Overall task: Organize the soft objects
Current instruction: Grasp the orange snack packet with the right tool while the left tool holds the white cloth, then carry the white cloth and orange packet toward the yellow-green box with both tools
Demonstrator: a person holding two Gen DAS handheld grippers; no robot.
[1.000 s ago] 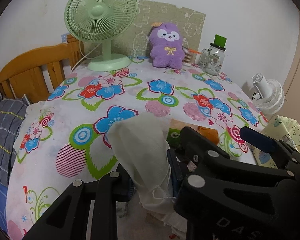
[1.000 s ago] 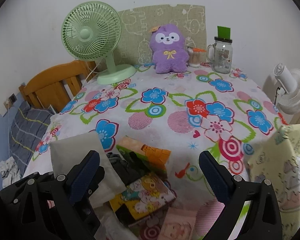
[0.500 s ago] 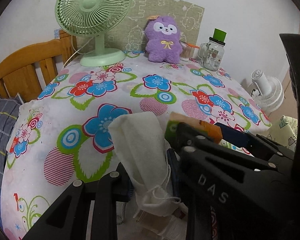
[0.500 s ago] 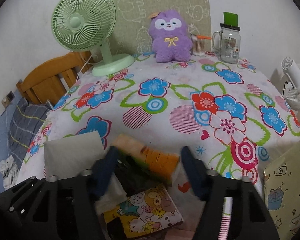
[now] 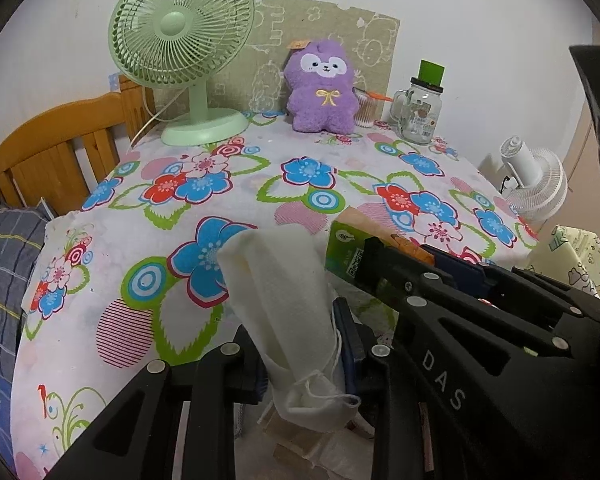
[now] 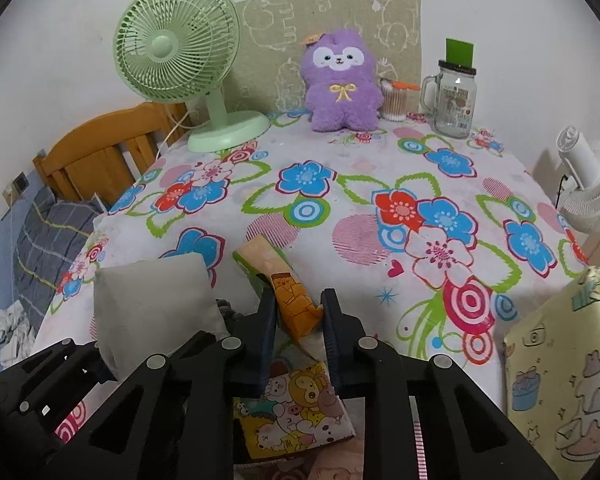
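A: Left wrist view first. The left gripper [image 5: 300, 344] is clamped on a white cloth pouch [image 5: 280, 292], which stands up between its fingers at about 6 o'clock. A second ago the right gripper [image 5: 440, 276] was only at the 4 o'clock edge; now it reaches across at 3 o'clock onto the green and orange tissue pack [image 5: 352, 252].

B: And the right wrist view?

A: A second ago its jaws stood wide apart over the pile. Now they have closed onto the tissue pack [image 6: 284, 292], pinching its orange end at 6 o'clock while the green end points toward 12. The white pouch [image 6: 156, 308] sits at 8 o'clock. I judge both grippers are now loaded, so the next step is carrying each item to its place.

B: What else is around?

A: A cartoon-printed packet [image 6: 292, 408] lies under the right gripper, touching the pile. On the flowered bench [image 6: 360, 184], far at 12 o'clock, stand a green fan [image 6: 180, 60], a purple plush [image 6: 340, 80], a cotton-swab cup [image 6: 394, 100] and a glass jar [image 6: 454, 100]. A yellow printed bag [image 6: 560, 360] is at 4 o'clock.

B: Anything in the way?

A: The middle of the bench is open. The two grippers are close together, so they could bump as they lift.
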